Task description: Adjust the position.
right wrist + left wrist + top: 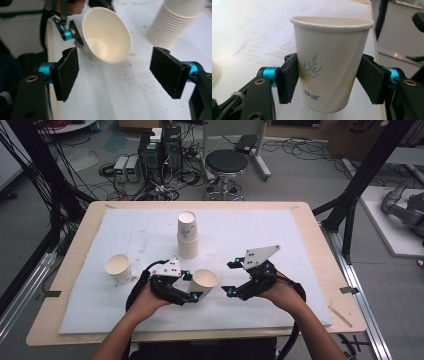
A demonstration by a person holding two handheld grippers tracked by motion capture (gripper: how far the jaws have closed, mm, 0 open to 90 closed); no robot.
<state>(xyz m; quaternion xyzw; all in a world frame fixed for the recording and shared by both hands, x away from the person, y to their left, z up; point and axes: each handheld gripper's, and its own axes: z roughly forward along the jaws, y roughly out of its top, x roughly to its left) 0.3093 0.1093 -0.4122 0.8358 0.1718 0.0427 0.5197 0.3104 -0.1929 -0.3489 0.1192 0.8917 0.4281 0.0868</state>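
Note:
My left gripper (191,286) is shut on a white paper cup (203,283) with a green leaf print; both pads press its sides (332,67). The cup tilts with its mouth toward the right gripper (106,37). My right gripper (231,277) stands open a short way right of the cup, with nothing between its pads (66,72). A stack of paper cups (188,236) stands upright at the middle of the white mat and reaches the top right of the right gripper view (175,20). Another single cup (118,268) lies tilted on the mat to the left.
The white mat (280,230) covers a wooden table (75,245). Beyond the far edge stand a black stool (226,167), electronic boxes (160,150) and tangled cables on the floor. Black frame posts (365,175) rise at both sides.

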